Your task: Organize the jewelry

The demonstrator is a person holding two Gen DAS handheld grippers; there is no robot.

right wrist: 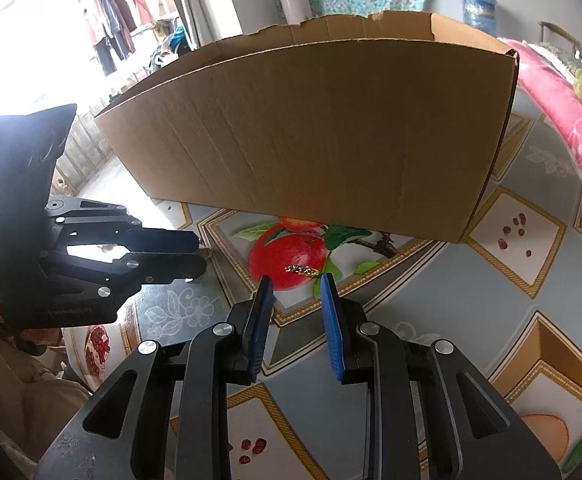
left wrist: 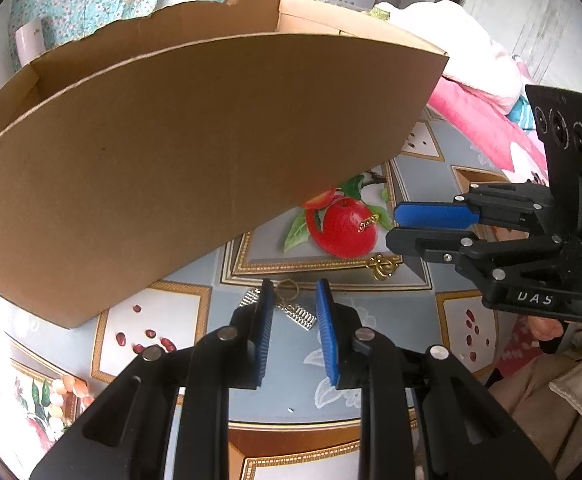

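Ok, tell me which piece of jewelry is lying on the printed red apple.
The short gold chain, lying alone on the red apple. The gold clasp piece lies on the picture's gold border, and the silver-and-gold piece lies between the left gripper's fingers.

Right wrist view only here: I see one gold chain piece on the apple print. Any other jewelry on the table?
Observer: Yes. A gold clasp-like piece lies on the tablecloth, below the gold chain piece in the left wrist view.
Operator: Anything in front of the left gripper?
Observer: A gold ring with silver charms lies flat just beyond the left gripper tips.
Operator: Is it holding anything?
Observer: No, its jaws stand apart and empty.
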